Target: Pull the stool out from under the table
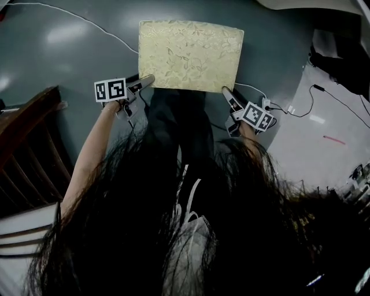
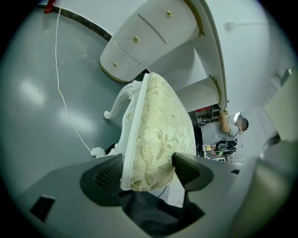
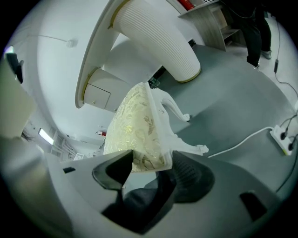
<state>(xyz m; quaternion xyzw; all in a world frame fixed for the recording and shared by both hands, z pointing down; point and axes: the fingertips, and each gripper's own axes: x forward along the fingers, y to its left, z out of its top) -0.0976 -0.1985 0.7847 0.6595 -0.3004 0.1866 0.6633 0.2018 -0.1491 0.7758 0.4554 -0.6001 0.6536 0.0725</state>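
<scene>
My hair (image 1: 144,231) hangs over the lower head view, hiding my body. From above, the stool (image 1: 191,55) shows only its cushion, its legs hidden beneath. The white table (image 1: 312,3) is cut by the top edge, the wooden chair (image 1: 29,144) by the left.

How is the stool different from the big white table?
The stool is small and low; the table is far bigger. The stool has a gold flowery cushion; the table is plain white with drawers. The stool has thin curly legs; the table a thick ribbed pedestal. Both are white with gold touches.
</scene>
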